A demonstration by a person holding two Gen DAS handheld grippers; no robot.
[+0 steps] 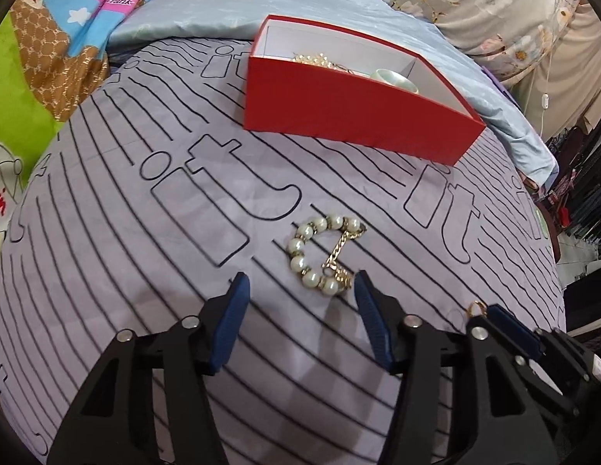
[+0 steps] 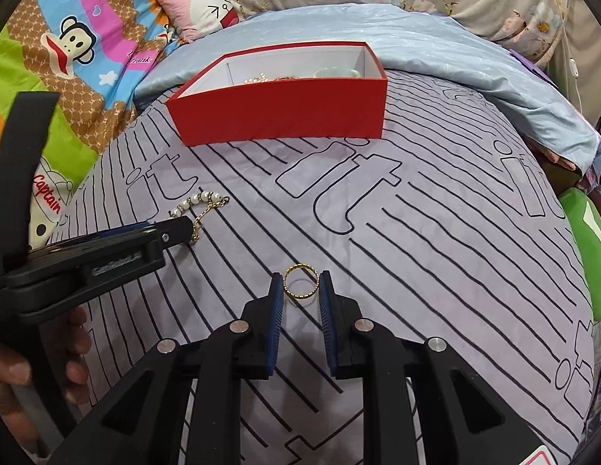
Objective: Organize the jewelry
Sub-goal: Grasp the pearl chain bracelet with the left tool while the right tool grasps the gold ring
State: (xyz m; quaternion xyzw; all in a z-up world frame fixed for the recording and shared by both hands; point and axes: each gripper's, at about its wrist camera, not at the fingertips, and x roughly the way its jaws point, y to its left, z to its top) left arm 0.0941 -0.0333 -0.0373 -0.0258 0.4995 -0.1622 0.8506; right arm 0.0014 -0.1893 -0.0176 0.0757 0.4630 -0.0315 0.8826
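Note:
A pearl bracelet (image 1: 323, 255) with a gold chain lies on the lavender striped sheet. My left gripper (image 1: 300, 285) hovers over its near end, open. The nearest pearls sit just inside the right blue fingertip (image 1: 362, 290), and nothing is pressed between the pads. In the right wrist view, my right gripper (image 2: 300, 283) is shut on a thin gold ring (image 2: 300, 282), held upright at the pad tips. The left gripper (image 2: 180, 228) is at the left, beside the pearl bracelet (image 2: 199, 199). A red box (image 1: 339, 116) stands open at the back, holding pearl jewelry and a pale green bangle (image 1: 393, 79).
The sheet (image 2: 417, 252) covers a rounded bed. A light blue blanket (image 2: 436, 50) lies behind the red box (image 2: 281, 112). A cartoon quilt (image 2: 87, 46) and a pink pillow (image 2: 199, 4) are at the back left. A hand (image 2: 13, 372) holds the left gripper's handle.

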